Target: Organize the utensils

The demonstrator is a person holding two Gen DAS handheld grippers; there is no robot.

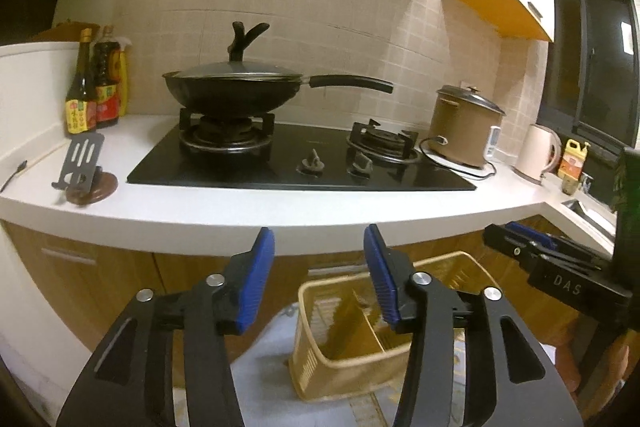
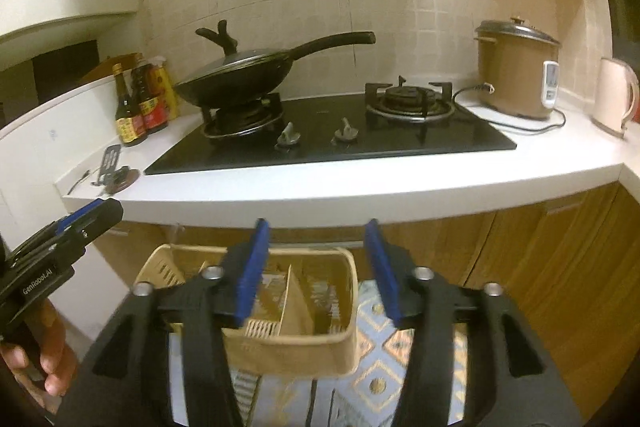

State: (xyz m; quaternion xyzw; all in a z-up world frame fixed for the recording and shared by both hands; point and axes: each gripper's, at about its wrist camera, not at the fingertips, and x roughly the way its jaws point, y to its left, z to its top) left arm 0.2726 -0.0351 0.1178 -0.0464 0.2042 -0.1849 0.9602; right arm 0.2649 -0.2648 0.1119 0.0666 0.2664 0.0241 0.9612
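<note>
Beige slotted-plastic utensil basket [image 2: 256,311] sat on the floor just beyond both sets of tongs, left tongs [image 1: 318,279] and right tongs [image 2: 316,273], each half-wide and empty; a slotted metal spatula [image 1: 82,157] waited on the white bench [image 1: 280,211] above. The light basket risked tipping if nudged.

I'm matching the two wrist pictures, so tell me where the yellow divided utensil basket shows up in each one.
Left wrist: the basket sits bottom centre-right, below the counter, partly behind the left gripper's right-hand finger.
Right wrist: the basket sits bottom centre-left, behind the right gripper's left-hand finger.
Shared landmark: the lidded wok on the left burner.
</note>
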